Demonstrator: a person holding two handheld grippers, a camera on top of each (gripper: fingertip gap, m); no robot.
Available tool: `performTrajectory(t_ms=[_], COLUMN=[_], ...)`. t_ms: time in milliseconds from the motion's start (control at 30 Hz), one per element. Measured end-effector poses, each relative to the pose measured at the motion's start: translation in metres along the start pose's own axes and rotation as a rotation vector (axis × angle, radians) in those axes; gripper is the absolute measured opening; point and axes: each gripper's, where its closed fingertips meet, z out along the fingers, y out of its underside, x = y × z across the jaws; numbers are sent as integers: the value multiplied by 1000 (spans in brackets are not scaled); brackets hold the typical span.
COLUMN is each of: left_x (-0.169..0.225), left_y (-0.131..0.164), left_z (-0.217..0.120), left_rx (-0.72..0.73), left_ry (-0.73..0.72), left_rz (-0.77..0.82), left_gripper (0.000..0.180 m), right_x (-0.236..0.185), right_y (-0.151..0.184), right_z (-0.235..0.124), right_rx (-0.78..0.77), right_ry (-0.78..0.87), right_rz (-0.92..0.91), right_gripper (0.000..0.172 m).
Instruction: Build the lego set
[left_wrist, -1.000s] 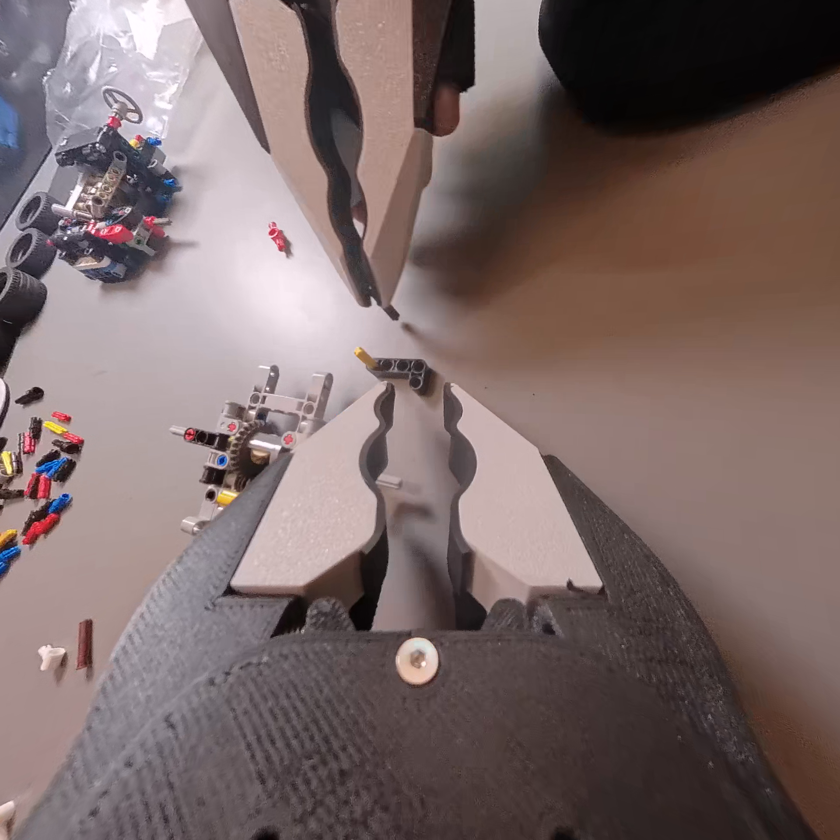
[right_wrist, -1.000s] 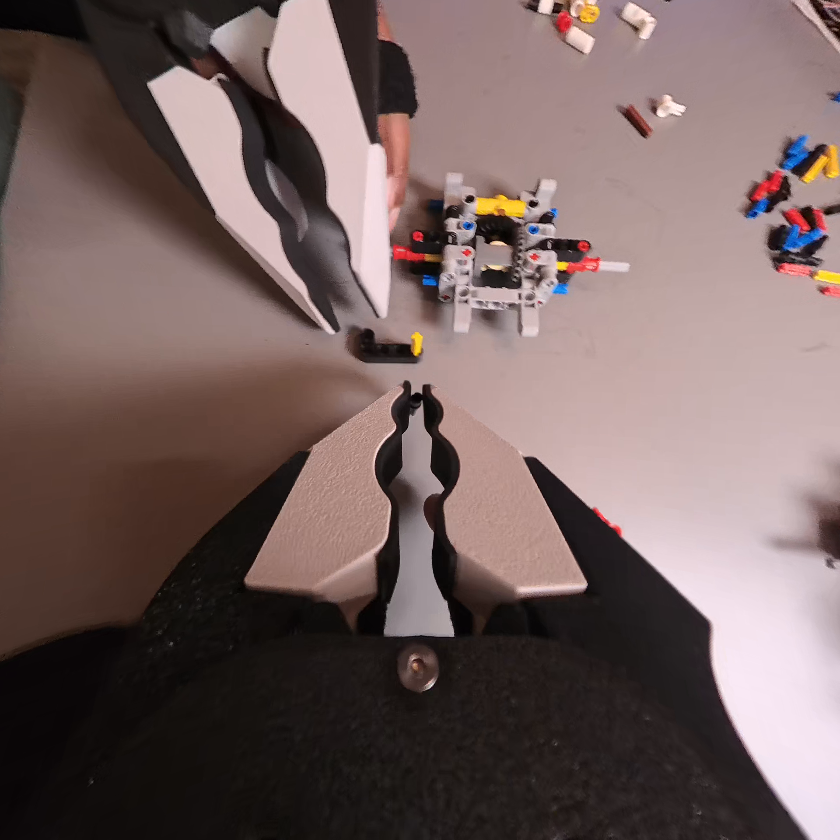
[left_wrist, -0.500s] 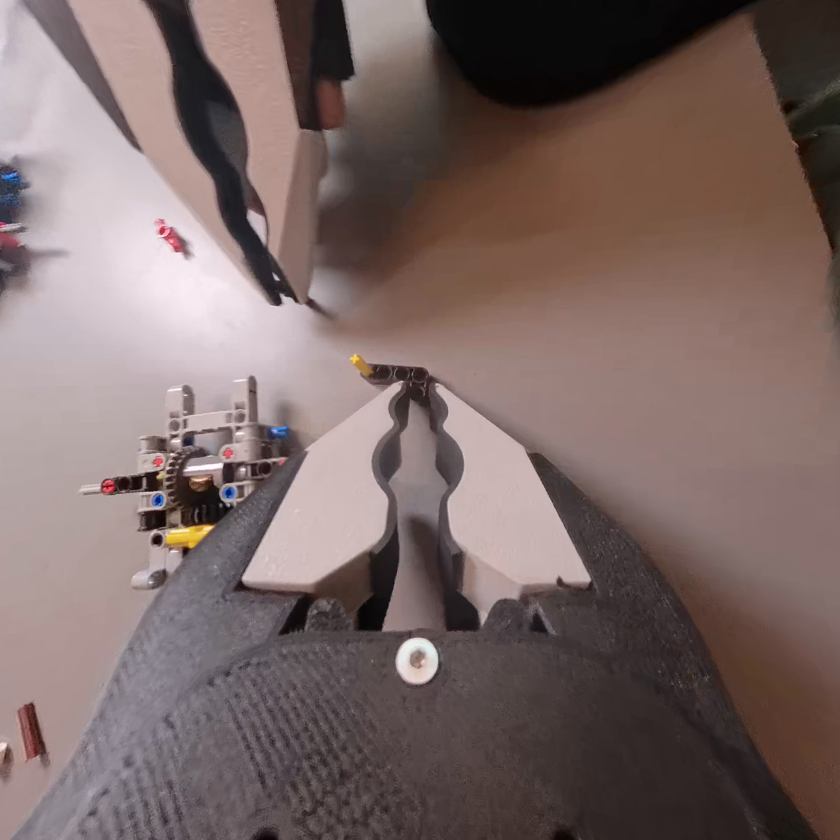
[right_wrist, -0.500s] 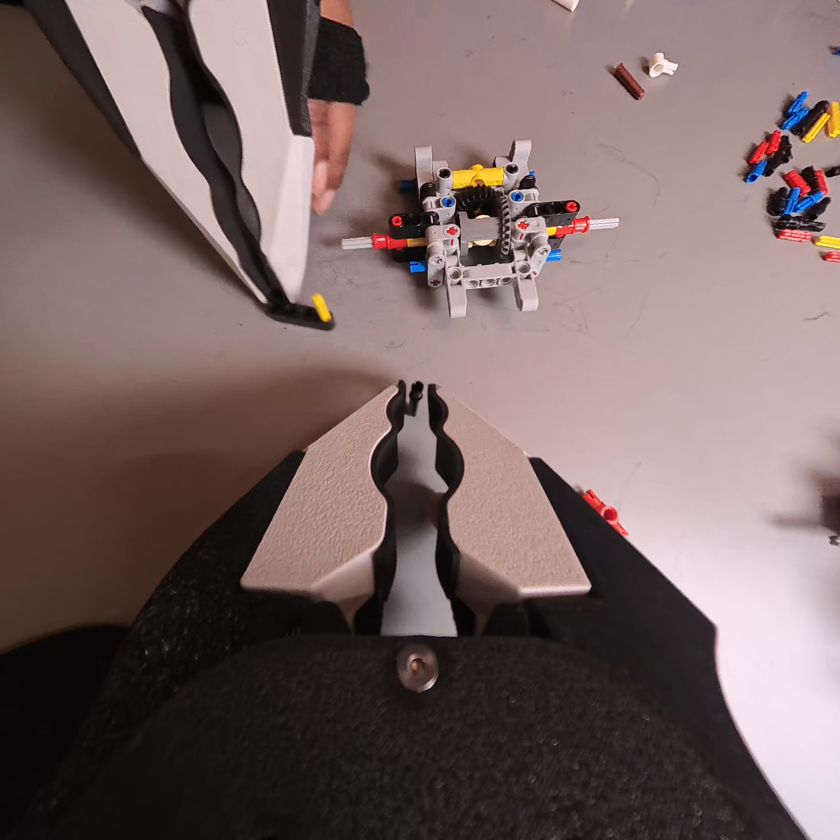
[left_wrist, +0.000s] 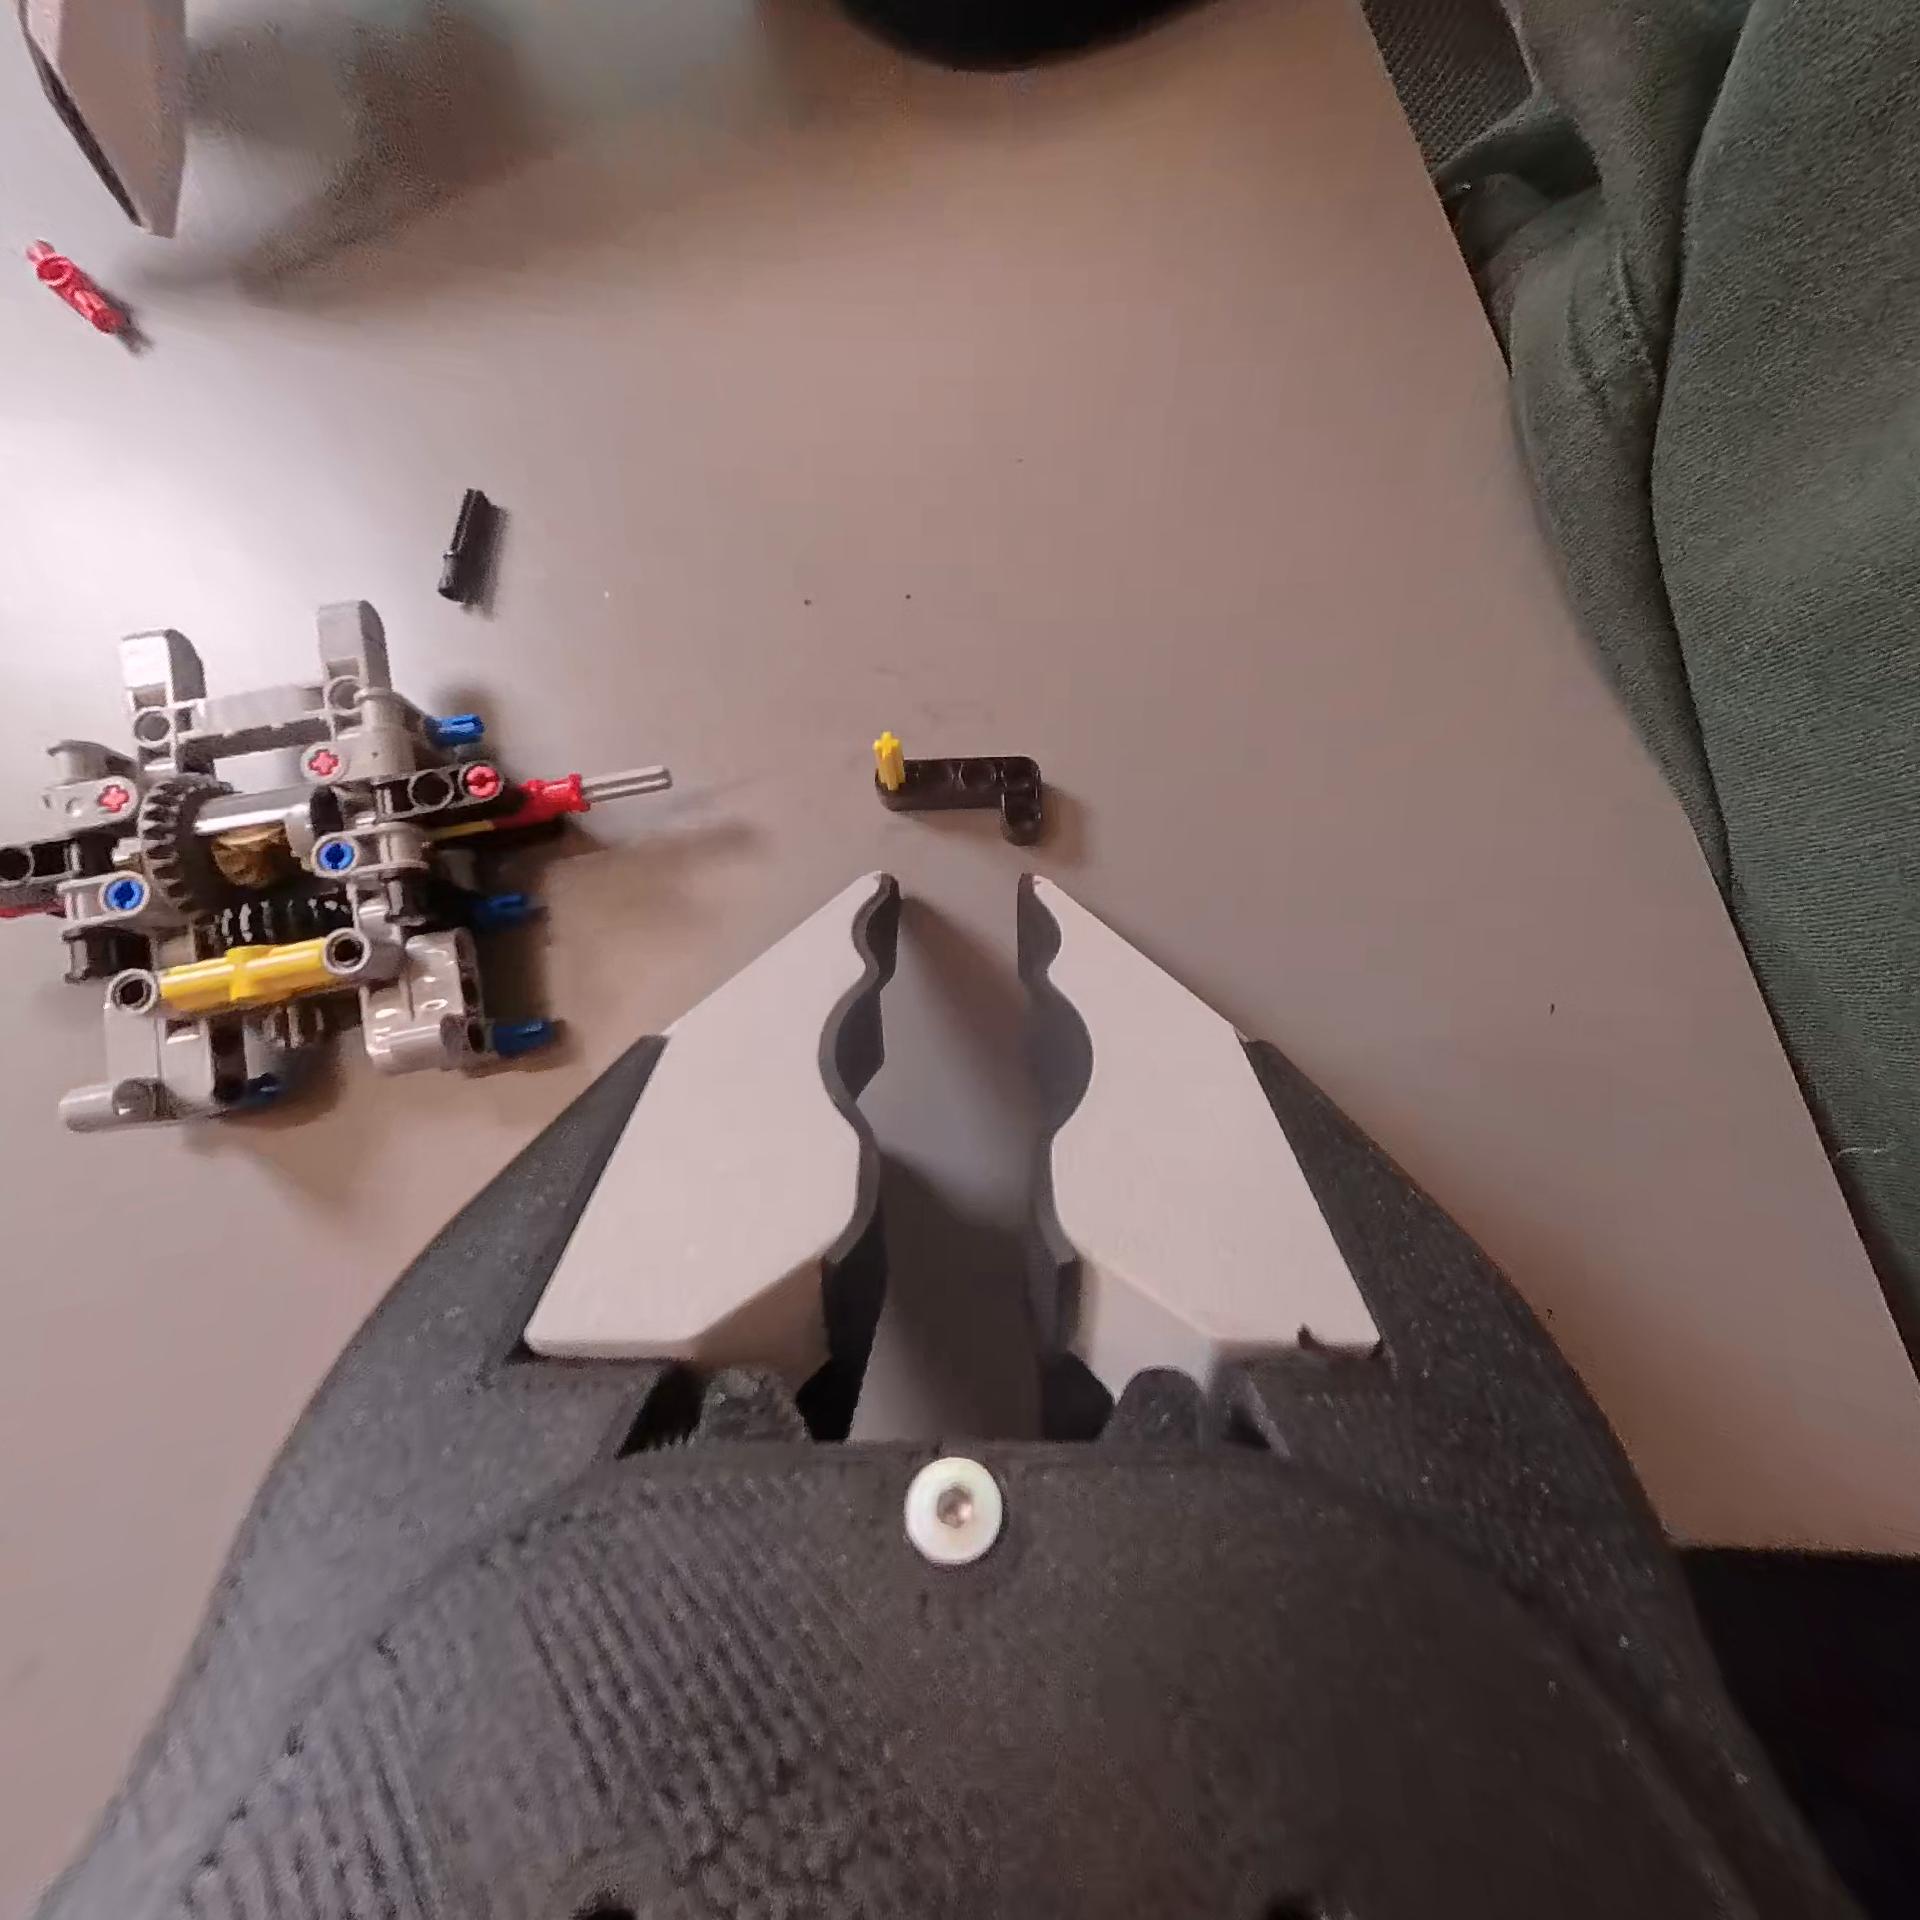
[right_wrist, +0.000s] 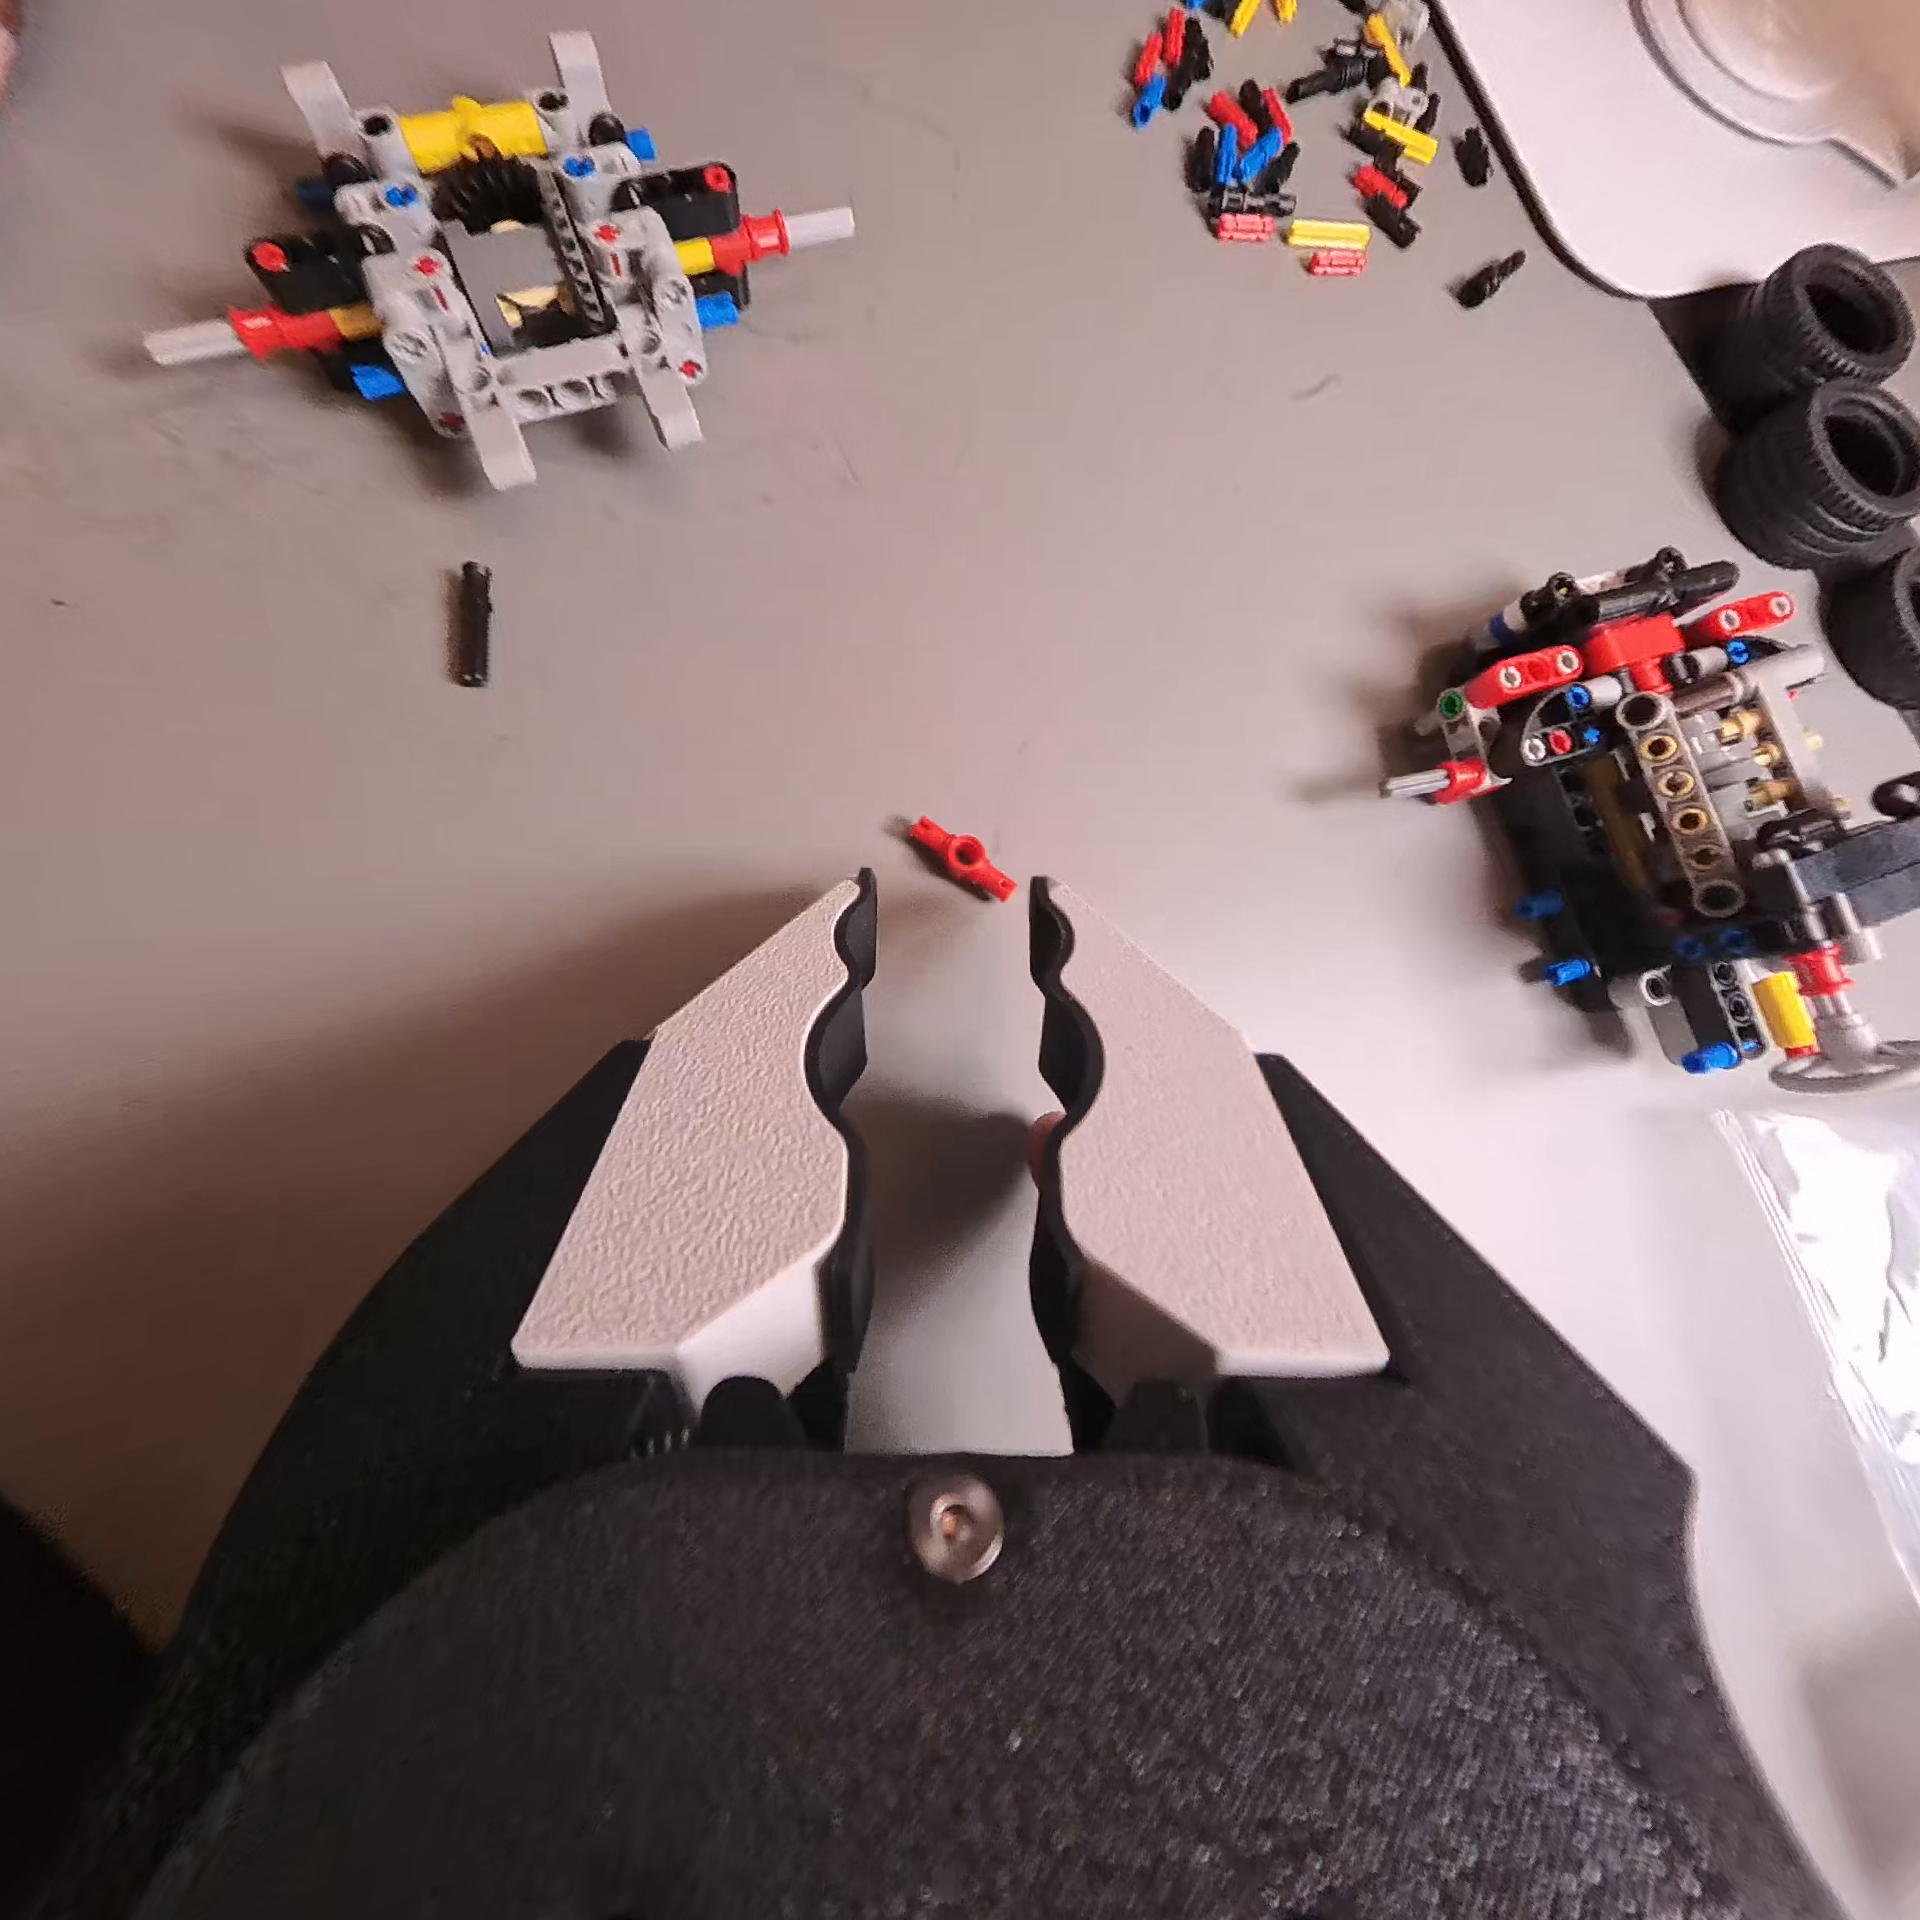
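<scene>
Both tongs are seen parted, with nothing gripped. On the left gripper (left_wrist: 958, 883) a moderate gap is noted between the fingertips, with bare table (left_wrist: 1195, 520) showing through it. A black L-shaped beam (left_wrist: 971, 792) with a yellow peg (left_wrist: 886, 755) standing in one end is recorded lying flat just ahead of the tips, apart from both. A grey geared assembly (left_wrist: 270, 883) is observed well to the left of it, and a loose black pin (left_wrist: 470, 544) lies beyond that assembly. A red connector (left_wrist: 71, 291) is seen far left, near a blurred edge of the other gripper. Dark green cloth (left_wrist: 1766, 520) is draped along the table's right edge.

On the right gripper (right_wrist: 953, 885) the fingertips are likewise held apart. A small red connector (right_wrist: 961, 857) is noted lying on the table just ahead of the gap, nearer the right tip; whether it is touched cannot be told. The grey assembly (right_wrist: 499, 260) and black pin (right_wrist: 473, 623) are seen far left, a partly built vehicle chassis (right_wrist: 1683, 831) and black tyres (right_wrist: 1829, 416) to the right, and a heap of small coloured pins (right_wrist: 1288, 135) beyond.
</scene>
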Motion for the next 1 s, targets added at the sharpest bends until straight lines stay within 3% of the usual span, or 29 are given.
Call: performTrajectory(t_ms=[400, 467, 667, 1000], left_x=[8, 10, 7, -25], left_y=[-12, -12, -9, 8], left_z=[12, 12, 9, -12], left_rx=[24, 24, 23, 8], left_ry=[37, 64, 107, -67], left_rz=[18, 29, 44, -29], left_gripper=[15, 7, 7, 15], right_x=[4, 1, -20, -71], right_y=[1, -1, -7, -57], right_z=[13, 13, 14, 0], right_rx=[-86, -95, -83, 130], right_ry=[35, 36, -41, -218], right_rz=[-70, -85, -109, -130], right_gripper=[7, 6, 6, 6])
